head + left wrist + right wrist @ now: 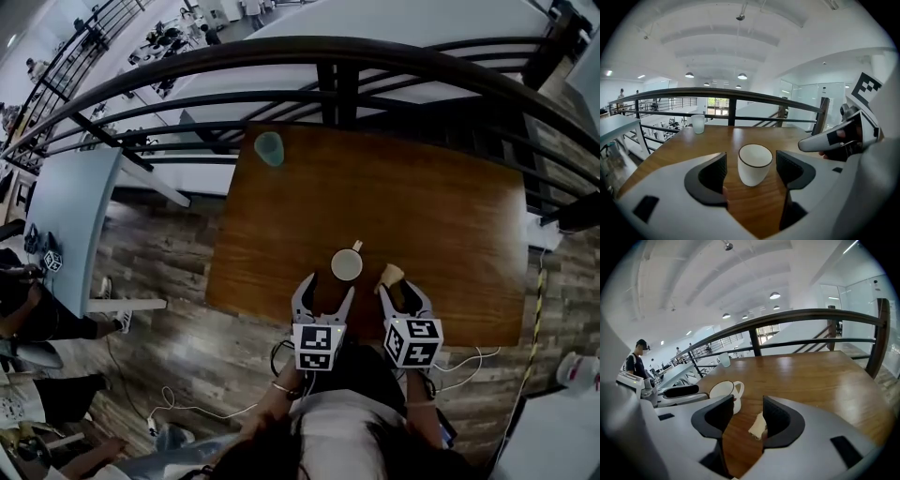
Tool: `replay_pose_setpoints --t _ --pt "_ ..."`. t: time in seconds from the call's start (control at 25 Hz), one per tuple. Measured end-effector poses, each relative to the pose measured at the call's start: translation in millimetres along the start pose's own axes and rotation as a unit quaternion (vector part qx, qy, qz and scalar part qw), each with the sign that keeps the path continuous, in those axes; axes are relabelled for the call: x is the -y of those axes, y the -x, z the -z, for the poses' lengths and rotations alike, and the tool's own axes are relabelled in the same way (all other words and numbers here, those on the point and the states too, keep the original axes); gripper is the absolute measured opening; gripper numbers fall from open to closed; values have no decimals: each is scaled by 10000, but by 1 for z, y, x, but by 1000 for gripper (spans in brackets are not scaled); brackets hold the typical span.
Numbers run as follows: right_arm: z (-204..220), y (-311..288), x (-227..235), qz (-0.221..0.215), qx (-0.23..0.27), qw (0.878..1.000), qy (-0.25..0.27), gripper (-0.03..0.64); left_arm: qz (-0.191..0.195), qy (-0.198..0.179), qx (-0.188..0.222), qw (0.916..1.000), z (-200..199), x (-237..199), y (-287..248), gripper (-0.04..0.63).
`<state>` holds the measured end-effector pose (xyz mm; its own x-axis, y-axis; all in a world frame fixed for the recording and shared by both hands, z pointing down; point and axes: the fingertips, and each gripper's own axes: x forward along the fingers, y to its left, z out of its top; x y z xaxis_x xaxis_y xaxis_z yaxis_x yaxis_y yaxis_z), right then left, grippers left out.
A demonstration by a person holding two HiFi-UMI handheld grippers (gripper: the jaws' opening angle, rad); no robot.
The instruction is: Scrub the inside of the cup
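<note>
The cup (346,265) is standing ungripped. Beside it, left gripper (325,289) and right gripper (399,292) are gaping empty, sponge scrap (391,274) lying loose, so scrubbing is looking either unstarted or finished.

Bright, even light from ceiling lamps (742,76); fisheye-bent edges, dark corners.

The cup (346,264) is white, with a thin dark line round its rim. It stands upright on the brown wooden counter (441,216), close to the counter's near edge and about halfway along it. The inside is plain white. Its small handle points to the counter's far edge. A small tan scrub piece (391,275) is by the same near edge, close to the cup but not touching it.
</note>
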<state>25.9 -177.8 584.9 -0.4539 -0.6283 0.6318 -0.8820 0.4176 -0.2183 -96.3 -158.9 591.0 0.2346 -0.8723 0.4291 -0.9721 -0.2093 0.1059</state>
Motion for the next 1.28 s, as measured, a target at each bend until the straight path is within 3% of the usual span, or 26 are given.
replay_pose_setpoints --t 0.28,0.6,1.28 --pt "16 -15 13 177 -227 9991 -305 218 -59 40 45 10000 11 2 -21 395" --pt "31 -30 18 385 -452 9960 -672 235 -3 -16 -95 10000 24 0 -38 429" --pt "56 -57 26 582 -960 9883 -1035 238 178 -21 -457 9988 46 3 -82 449"
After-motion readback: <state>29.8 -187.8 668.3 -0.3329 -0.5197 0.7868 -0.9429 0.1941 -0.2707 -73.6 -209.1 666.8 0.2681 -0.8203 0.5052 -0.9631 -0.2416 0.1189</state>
